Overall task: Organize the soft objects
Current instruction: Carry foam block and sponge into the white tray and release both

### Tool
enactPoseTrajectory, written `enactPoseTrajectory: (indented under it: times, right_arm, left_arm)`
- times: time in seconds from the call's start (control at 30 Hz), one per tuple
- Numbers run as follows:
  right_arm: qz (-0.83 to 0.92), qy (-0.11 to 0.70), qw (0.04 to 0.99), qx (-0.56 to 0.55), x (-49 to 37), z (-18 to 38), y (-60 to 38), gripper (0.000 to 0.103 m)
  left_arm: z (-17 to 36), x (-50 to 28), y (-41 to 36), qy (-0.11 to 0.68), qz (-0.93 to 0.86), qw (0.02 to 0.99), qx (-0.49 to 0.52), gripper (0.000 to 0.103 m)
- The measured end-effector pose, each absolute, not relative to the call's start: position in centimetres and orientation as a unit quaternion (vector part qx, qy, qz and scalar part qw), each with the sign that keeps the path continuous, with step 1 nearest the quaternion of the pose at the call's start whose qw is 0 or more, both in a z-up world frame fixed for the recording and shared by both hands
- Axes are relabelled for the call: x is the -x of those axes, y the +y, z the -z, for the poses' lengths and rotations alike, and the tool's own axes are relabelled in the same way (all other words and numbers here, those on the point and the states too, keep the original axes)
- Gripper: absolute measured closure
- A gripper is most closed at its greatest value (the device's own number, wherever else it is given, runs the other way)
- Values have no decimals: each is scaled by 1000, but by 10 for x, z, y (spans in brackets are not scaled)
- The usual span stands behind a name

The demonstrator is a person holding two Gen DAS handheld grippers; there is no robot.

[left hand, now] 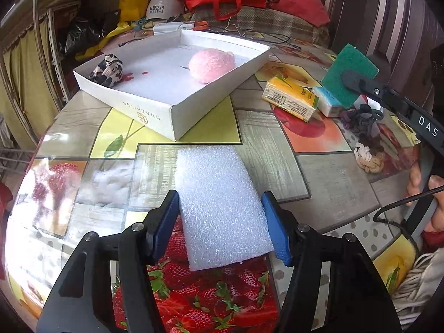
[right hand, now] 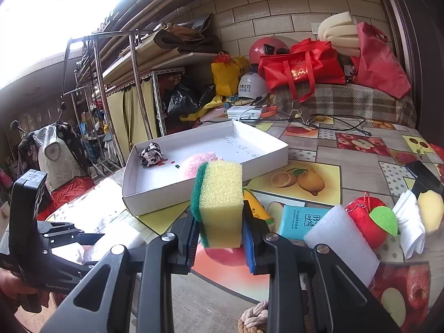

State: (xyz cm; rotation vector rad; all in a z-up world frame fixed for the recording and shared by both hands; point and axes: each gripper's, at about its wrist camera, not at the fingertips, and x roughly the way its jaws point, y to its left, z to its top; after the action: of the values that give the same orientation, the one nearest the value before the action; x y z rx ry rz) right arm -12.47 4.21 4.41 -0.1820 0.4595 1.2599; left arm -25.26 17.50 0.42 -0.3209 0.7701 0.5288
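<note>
My left gripper (left hand: 220,222) has its blue pads on both long sides of a white foam block (left hand: 219,202) that lies on the tablecloth. My right gripper (right hand: 219,233) is shut on a yellow and green sponge (right hand: 219,202) and holds it above the table; the sponge (left hand: 348,75) also shows in the left wrist view. The white cardboard tray (left hand: 194,111) holds a pink fluffy ball (left hand: 212,65) and a black-and-white cloth scrunchie (left hand: 106,70). The tray (right hand: 155,199) lies just beyond the sponge in the right wrist view.
Tissue packs (left hand: 291,98), a dark scrunchie (left hand: 360,119) and a rope knot (left hand: 369,158) lie to the right. A second foam block (right hand: 341,244), a red plush apple (right hand: 369,222) and a white cloth (right hand: 410,227) lie by the right gripper. Bags and helmets crowd the far edge.
</note>
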Motion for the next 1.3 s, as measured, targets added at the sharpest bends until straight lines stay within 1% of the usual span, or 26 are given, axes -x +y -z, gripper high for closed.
enactPoseTrajectory:
  times: [0.07, 0.13, 0.23, 0.33, 0.4, 0.5, 0.6, 0.67, 0.73, 0.83, 0.93, 1.03, 1.07, 1.13, 1.3]
  right_arm:
    - [-585, 210, 779, 85, 126, -44, 42, 76]
    - [-586, 204, 780, 83, 128, -45, 45, 76]
    - [-591, 199, 777, 86, 132, -45, 57, 76]
    - [-594, 184, 777, 98, 142, -44, 75, 76]
    - [-600, 169, 775, 107, 152, -45, 86, 76]
    - [-609, 161, 768, 120, 163, -45, 105, 76]
    - [-615, 161, 762, 122, 168, -45, 123, 77]
    - [-622, 165, 756, 123, 170, -44, 135, 77]
    - [-631, 172, 746, 125, 173, -43, 151, 77]
    - [-646, 183, 727, 143, 180, -40, 180, 77]
    - [-652, 217, 706, 169, 182, -32, 208, 77]
    - [-643, 281, 688, 182, 167, -18, 227, 77]
    - [-634, 296, 690, 184, 161, -15, 229, 78]
    - [-612, 286, 711, 197, 154, -14, 228, 77]
    - [-553, 297, 766, 140, 119, -18, 210, 77]
  left_arm:
    - [-16, 266, 172, 329, -268, 896, 132, 43]
    - [-35, 279, 170, 268, -284, 914, 109, 43]
    - [-59, 286, 186, 196, -335, 919, 72, 43]
    - [-75, 279, 222, 146, -366, 915, 83, 43]
    - [-78, 270, 251, 130, -378, 911, 100, 43]
    - [-69, 248, 288, 128, -398, 902, 105, 42]
    - [-53, 235, 315, 148, -423, 888, 105, 42]
    - [-46, 237, 328, 159, -425, 881, 133, 42]
    - [-47, 245, 331, 142, -435, 879, 136, 42]
    - [-46, 251, 337, 136, -442, 875, 145, 42]
    - [-46, 252, 333, 132, -436, 878, 145, 42]
    - [-46, 246, 330, 139, -427, 883, 136, 42]
    - [-47, 243, 329, 141, -423, 885, 133, 42]
    - [-47, 237, 326, 146, -415, 889, 125, 42]
    - [-47, 212, 322, 157, -392, 899, 114, 41]
